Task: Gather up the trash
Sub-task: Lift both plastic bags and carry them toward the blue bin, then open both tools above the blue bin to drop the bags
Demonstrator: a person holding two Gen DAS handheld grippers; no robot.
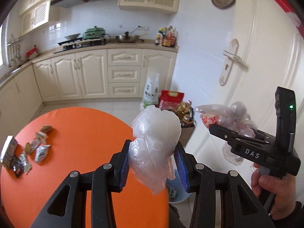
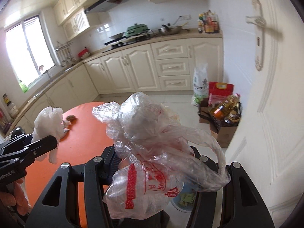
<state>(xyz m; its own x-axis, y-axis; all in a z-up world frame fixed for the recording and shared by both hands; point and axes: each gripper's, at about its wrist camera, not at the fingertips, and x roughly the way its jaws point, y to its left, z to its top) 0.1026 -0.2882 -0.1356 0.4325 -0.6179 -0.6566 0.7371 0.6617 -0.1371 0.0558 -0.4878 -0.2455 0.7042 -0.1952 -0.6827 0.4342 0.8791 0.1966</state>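
My left gripper point(image 1: 153, 155) is shut on a crumpled white plastic bag point(image 1: 155, 133), held up over the right edge of the orange table point(image 1: 81, 133). The same bag shows in the right wrist view point(image 2: 48, 121). My right gripper point(image 2: 152, 161) is shut on a clear plastic bag with red print point(image 2: 150, 152), also seen in the left wrist view point(image 1: 226, 117). A light blue trash bin point(image 1: 177, 193) stands on the floor below both grippers, mostly hidden; it also shows in the right wrist view point(image 2: 185, 199). Several wrappers point(image 1: 40, 152) and a biscuit point(image 1: 46, 128) lie at the table's left.
A white door point(image 1: 247, 57) is close on the right. A cardboard box with oil bottles point(image 2: 224, 117), a red bag point(image 2: 220, 93) and a white sack point(image 2: 199, 83) stand on the floor by the cabinets point(image 1: 95, 74).
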